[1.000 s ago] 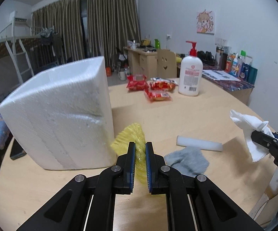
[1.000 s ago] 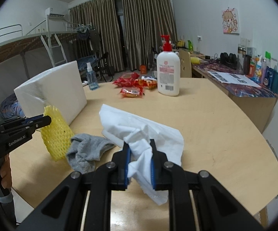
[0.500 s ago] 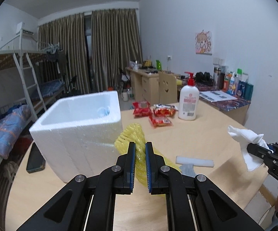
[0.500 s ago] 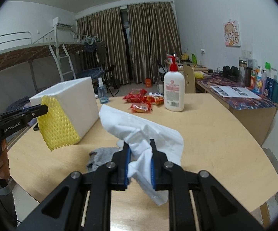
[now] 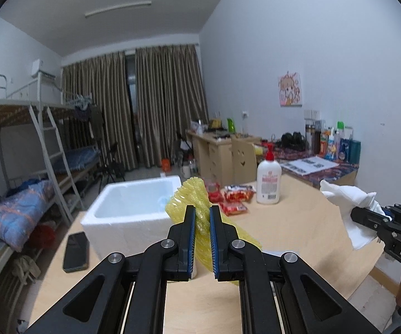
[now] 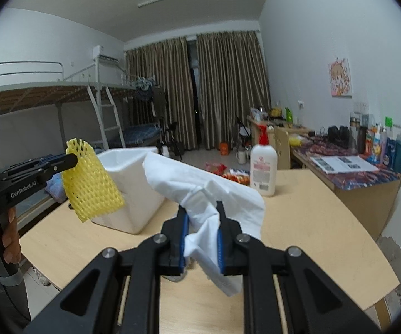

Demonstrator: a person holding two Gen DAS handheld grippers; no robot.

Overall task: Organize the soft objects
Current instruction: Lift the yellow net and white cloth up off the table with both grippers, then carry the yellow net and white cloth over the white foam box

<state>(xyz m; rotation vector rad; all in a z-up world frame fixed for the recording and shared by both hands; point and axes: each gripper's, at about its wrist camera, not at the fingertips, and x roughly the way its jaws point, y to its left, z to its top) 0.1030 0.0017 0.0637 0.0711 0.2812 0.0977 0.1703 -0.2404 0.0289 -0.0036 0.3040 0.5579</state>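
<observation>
Above the table: both my tongs hang in the air over the pale wooden round table (image 5: 292,222).
Left tongs (image 5: 200,217): pinched nearly closed on a yellow foam mesh sleeve (image 5: 190,200), the kind of netted fruit wrap with diamond-shaped holes; it stands up springy between the blue ribbed pads and droops to the right below them.
Right tongs (image 6: 202,217): clamped on a crumpled white cloth-like sheet (image 6: 200,183), thin and limp, which billows up left of the pads and hangs in a folded tail below them.
Where the soft things are: both are lifted clear of the table; in the right wrist view the yellow sleeve hangs in front of the box's near left corner, and the white sheet is to its right.
Box: a white foam box (image 5: 133,211), open-topped, thick-walled, with a grainy bead surface, stands on the left part of the table.
Beside the box: a black phone (image 5: 75,252) lies flat to its left.
Far side of the table: red snack packets (image 5: 235,194), glossy and crinkled, and a white pump bottle with a red pump (image 5: 268,179), standing upright.
Room: brown pleated curtains (image 5: 133,105), a metal bunk bed with a ladder (image 5: 33,144), a desk crowded with bottles along the right wall.
My hand: my left hand (image 6: 5,236) grips the handle.
</observation>
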